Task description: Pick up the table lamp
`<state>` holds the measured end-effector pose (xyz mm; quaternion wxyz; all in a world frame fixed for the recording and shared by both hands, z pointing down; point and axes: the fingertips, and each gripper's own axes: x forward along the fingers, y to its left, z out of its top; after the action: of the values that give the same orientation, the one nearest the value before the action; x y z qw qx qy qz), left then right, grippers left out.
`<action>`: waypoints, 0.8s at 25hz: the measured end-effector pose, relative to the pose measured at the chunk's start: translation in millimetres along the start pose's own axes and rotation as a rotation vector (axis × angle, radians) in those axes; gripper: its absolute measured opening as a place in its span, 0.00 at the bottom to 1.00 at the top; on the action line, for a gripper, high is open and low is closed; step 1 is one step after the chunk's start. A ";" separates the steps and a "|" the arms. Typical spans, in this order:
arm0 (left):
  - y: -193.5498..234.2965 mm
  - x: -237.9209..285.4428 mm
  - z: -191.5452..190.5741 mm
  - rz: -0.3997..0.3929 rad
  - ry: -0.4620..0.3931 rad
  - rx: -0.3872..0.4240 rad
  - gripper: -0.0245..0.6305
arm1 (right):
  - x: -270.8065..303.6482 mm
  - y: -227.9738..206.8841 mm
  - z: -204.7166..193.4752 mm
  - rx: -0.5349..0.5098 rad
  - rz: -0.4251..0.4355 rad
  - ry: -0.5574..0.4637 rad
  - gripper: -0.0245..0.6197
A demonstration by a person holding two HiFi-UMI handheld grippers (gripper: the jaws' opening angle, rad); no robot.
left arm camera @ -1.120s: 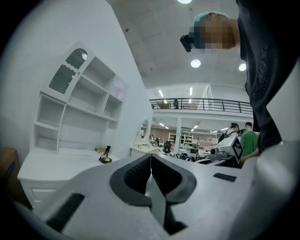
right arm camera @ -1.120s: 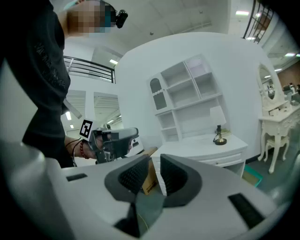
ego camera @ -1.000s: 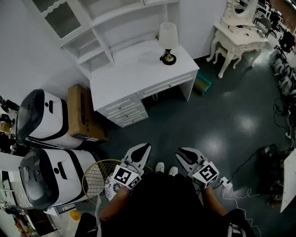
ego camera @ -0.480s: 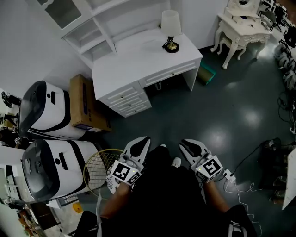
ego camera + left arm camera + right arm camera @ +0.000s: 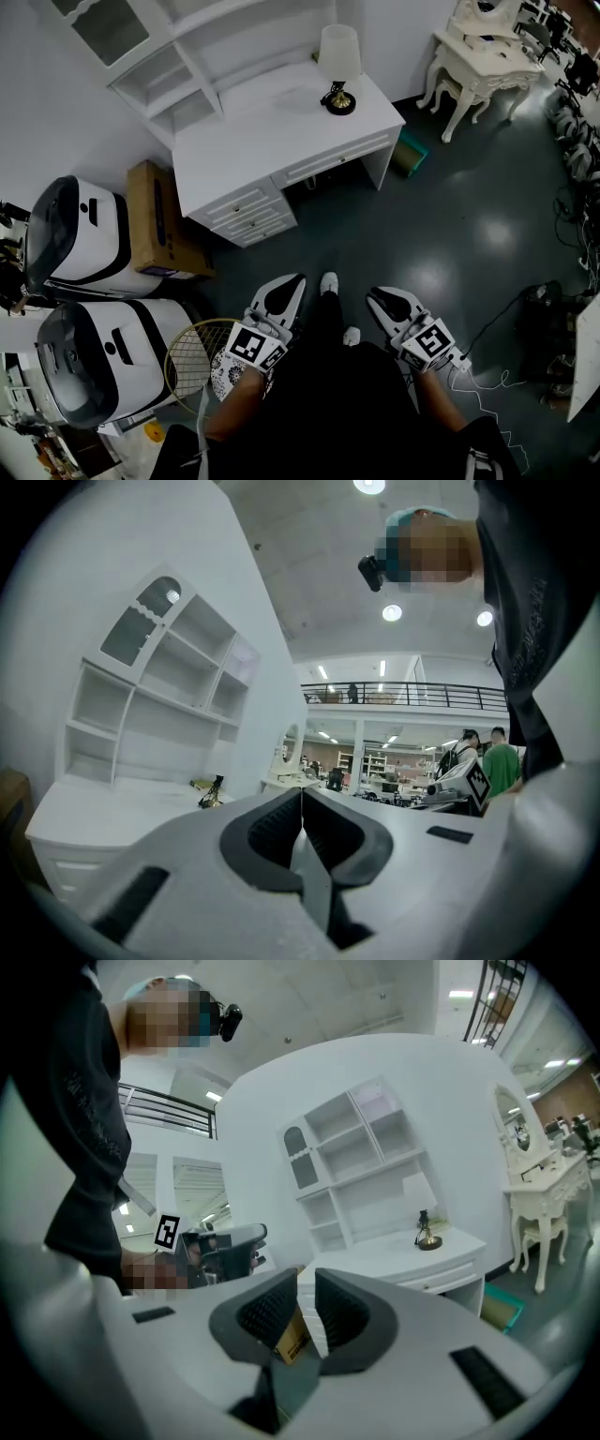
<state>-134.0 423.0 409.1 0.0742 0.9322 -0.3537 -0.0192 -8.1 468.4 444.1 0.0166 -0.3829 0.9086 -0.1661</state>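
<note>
The table lamp, with a cream shade and a dark and brass base, stands on the back right of the white desk. It is small and far off in the left gripper view and in the right gripper view. My left gripper and right gripper are held low and close to my body, over the dark floor and well short of the desk. The left jaws are pressed together, empty. The right jaws stand a narrow gap apart with nothing between them.
White hutch shelves rise behind the desk. Two white-and-black machines and a cardboard box stand left. A racket lies by my left side. An ornate white vanity, a teal box and floor cables are on the right.
The head view has shifted a little and one foot has stepped forward toward the desk. Both grippers stay low by my body, jaws unchanged.
</note>
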 end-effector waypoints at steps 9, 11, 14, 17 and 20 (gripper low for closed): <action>69.5 58.1 11.1 -0.013 -0.019 -0.013 0.07 | 64.0 -64.9 21.9 0.027 -0.068 0.037 0.14; 87.6 67.8 11.7 -0.007 -0.011 -0.011 0.07 | 83.8 -80.7 27.9 0.047 -0.084 0.052 0.14; 115.8 80.8 16.4 0.004 -0.009 -0.010 0.07 | 112.2 -98.4 38.7 0.051 -0.080 0.048 0.14; 141.2 92.9 20.8 0.011 -0.013 -0.012 0.07 | 135.1 -111.9 46.5 0.045 -0.079 0.045 0.14; 159.2 101.6 21.7 0.006 -0.016 -0.027 0.07 | 149.5 -120.7 51.3 0.047 -0.089 0.050 0.14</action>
<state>-164.4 235.3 413.5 0.0841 0.9298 -0.3569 -0.0313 -22.2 270.1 448.2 -0.0047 -0.4181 0.8867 -0.1975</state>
